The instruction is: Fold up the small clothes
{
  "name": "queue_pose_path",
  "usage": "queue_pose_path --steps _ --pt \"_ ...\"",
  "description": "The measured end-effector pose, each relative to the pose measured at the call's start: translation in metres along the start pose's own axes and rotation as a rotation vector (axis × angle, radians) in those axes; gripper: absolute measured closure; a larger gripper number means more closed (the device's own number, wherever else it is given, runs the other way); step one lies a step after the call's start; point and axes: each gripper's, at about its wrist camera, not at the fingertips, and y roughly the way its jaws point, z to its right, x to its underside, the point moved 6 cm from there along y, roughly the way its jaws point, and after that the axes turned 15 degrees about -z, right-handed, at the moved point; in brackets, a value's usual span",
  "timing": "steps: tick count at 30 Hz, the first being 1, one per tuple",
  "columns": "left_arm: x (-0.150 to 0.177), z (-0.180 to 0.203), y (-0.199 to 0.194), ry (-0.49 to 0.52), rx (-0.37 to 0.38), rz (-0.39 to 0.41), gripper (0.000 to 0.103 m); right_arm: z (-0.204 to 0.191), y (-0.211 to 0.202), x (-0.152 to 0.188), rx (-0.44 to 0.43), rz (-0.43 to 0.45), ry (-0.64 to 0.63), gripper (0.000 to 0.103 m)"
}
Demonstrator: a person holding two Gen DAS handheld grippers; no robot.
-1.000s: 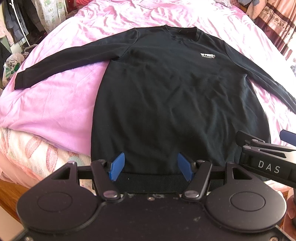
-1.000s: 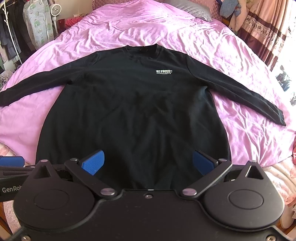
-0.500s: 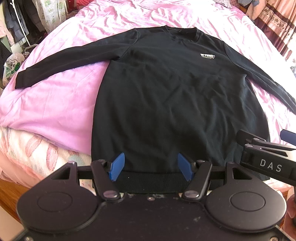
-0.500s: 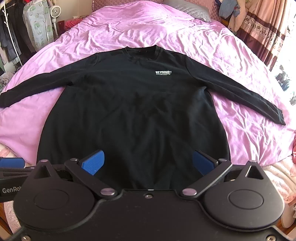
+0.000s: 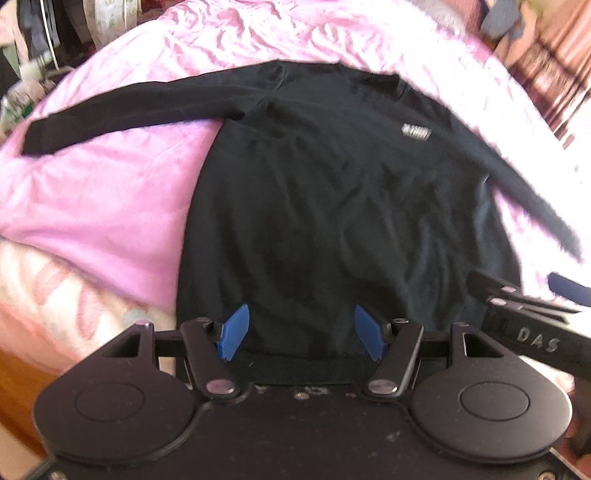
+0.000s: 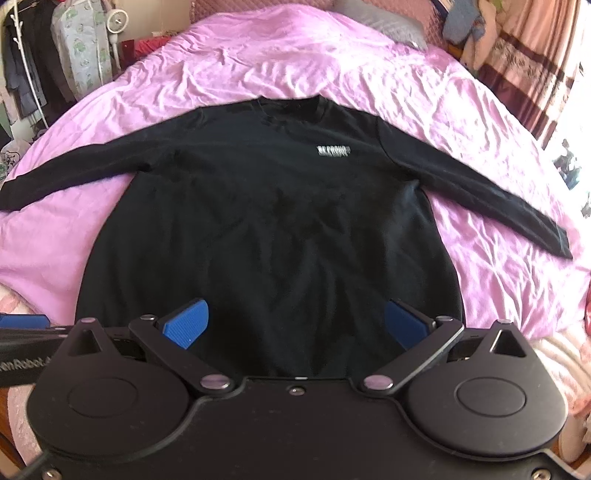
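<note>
A black long-sleeved sweatshirt [image 5: 332,206] with a small white chest logo [image 6: 333,150] lies flat, front up, on a pink bed, sleeves spread to both sides. It also shows in the right wrist view [image 6: 266,229]. My left gripper [image 5: 301,334] is open and empty, its blue pads just above the ribbed hem [image 5: 306,365]. My right gripper [image 6: 295,323] is open wider and empty, over the lower body of the sweatshirt. The right gripper's side shows at the right edge of the left wrist view [image 5: 532,332].
The pink bedsheet [image 6: 332,66] covers the bed. Hanging clothes and a small fan [image 6: 74,55] stand at the far left. Patterned curtains [image 6: 532,74] hang at the far right. A grey pillow [image 6: 384,22] lies at the head. A striped quilt edge [image 5: 62,302] shows at the near left.
Both views have shifted a little and are blurred by motion, the sweatshirt sitting slightly lower in the frame. Both grippers stay open and the sweatshirt has not moved.
</note>
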Motion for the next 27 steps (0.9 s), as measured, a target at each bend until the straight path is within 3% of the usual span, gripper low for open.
queue_pose_path --steps 5,8,12,16,18,22,27 --pt "-0.022 -0.047 -0.012 -0.121 0.199 0.126 0.036 -0.037 0.0 -0.028 -0.164 0.096 -0.085 0.0" --pt "-0.036 -0.082 -0.017 -0.173 0.27 0.221 0.036 -0.064 0.008 -0.045 -0.136 0.16 -0.146 0.0" --pt "-0.061 -0.154 -0.018 -0.314 0.302 0.341 0.036 -0.112 0.018 -0.072 -0.087 0.28 -0.27 0.0" --pt "-0.087 -0.229 -0.015 -0.488 0.351 0.412 0.037 -0.158 0.035 -0.104 -0.136 0.333 -0.334 0.0" --pt "-0.101 -0.275 -0.011 -0.581 0.427 0.52 0.037 -0.179 0.044 -0.117 -0.157 0.337 -0.345 0.0" --pt "-0.119 -0.369 0.009 -0.807 0.473 0.678 0.042 -0.205 0.066 -0.128 -0.195 0.286 -0.342 0.0" --pt "-0.136 -0.447 0.043 -0.998 0.462 0.758 0.044 -0.232 0.086 -0.137 -0.245 0.307 -0.372 0.0"
